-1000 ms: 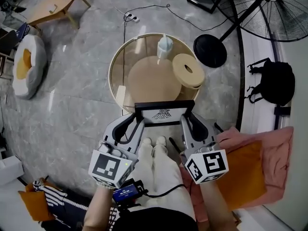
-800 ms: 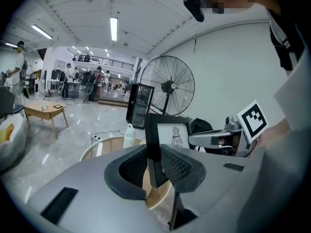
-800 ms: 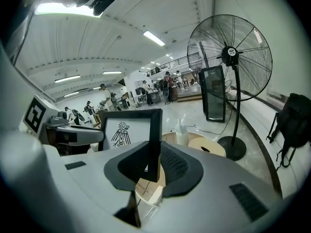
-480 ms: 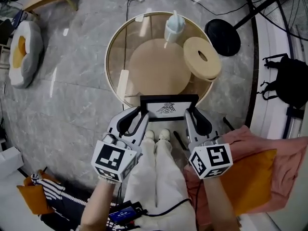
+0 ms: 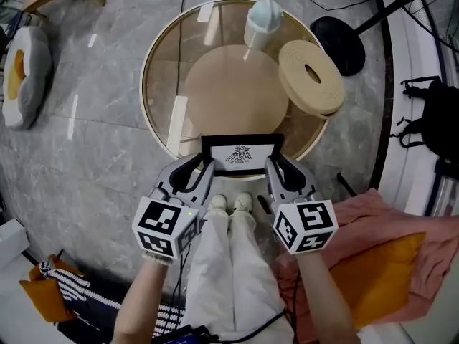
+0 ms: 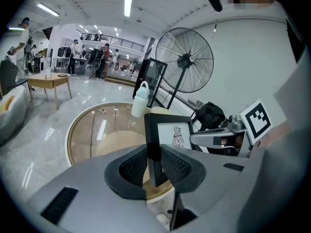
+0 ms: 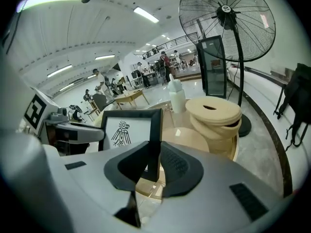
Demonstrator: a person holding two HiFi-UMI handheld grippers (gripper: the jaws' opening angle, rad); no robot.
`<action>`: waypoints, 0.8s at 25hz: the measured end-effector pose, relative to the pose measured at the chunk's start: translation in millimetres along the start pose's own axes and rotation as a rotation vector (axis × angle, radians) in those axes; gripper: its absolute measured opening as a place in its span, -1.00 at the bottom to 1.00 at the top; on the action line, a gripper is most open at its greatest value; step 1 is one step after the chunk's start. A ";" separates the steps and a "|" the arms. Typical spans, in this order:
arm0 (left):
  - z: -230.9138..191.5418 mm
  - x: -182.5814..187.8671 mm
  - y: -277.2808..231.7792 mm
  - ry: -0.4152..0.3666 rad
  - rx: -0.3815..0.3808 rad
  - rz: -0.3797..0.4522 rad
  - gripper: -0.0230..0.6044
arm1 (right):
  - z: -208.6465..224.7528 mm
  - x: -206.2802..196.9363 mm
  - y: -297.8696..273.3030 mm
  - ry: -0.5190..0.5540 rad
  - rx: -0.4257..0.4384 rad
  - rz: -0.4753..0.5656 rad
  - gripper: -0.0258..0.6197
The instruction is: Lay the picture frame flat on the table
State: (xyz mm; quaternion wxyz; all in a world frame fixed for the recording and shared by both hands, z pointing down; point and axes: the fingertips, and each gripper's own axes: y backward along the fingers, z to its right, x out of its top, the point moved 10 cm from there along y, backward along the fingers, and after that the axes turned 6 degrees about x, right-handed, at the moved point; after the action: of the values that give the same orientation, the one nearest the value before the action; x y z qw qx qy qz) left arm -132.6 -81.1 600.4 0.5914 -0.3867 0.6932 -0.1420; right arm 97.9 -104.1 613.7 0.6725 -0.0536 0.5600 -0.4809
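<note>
A black picture frame [image 5: 241,153] with a bird drawing on white stands upright, held in the air over the near rim of the round glass table [image 5: 161,63]. My left gripper [image 5: 206,172] is shut on the frame's left side bar [image 6: 153,149], and my right gripper [image 5: 272,169] is shut on its right side bar [image 7: 154,144]. The drawing [image 6: 178,135] faces me in the left gripper view and shows again as the drawing [image 7: 121,133] in the right gripper view. The frame's lower edge is hidden behind the jaws.
On the table stand a white squeeze bottle [image 5: 261,20] at the far side and a thick tan foam ring [image 5: 311,77] at the right. A black fan base [image 5: 338,36] stands beyond the table. A pink cloth [image 5: 380,242] lies at my right, the person's legs [image 5: 229,264] below.
Both grippers have carried the frame forward over the table's near edge; the table now fills more of the head view. The grip on both side bars is unchanged.
</note>
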 end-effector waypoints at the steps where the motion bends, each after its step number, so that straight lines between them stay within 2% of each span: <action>1: -3.7 -5.1 -7.5 0.010 0.001 -0.011 -0.62 | 3.1 -4.3 -6.2 0.002 -0.002 -0.010 -0.64; 11: -25.4 -37.1 -67.9 0.009 0.006 -0.100 -0.62 | 31.7 -37.3 -56.3 -0.017 -0.042 -0.101 -0.63; 20: -40.7 -55.5 -103.4 0.037 0.051 -0.171 -0.61 | 46.4 -49.8 -90.0 -0.013 -0.043 -0.141 -0.63</action>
State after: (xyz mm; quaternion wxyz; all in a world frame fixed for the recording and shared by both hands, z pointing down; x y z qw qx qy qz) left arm -132.2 -120.9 718.0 0.5737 -0.4267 0.6646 -0.2169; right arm 86.9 -138.4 720.7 0.6394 -0.1103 0.5607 -0.5144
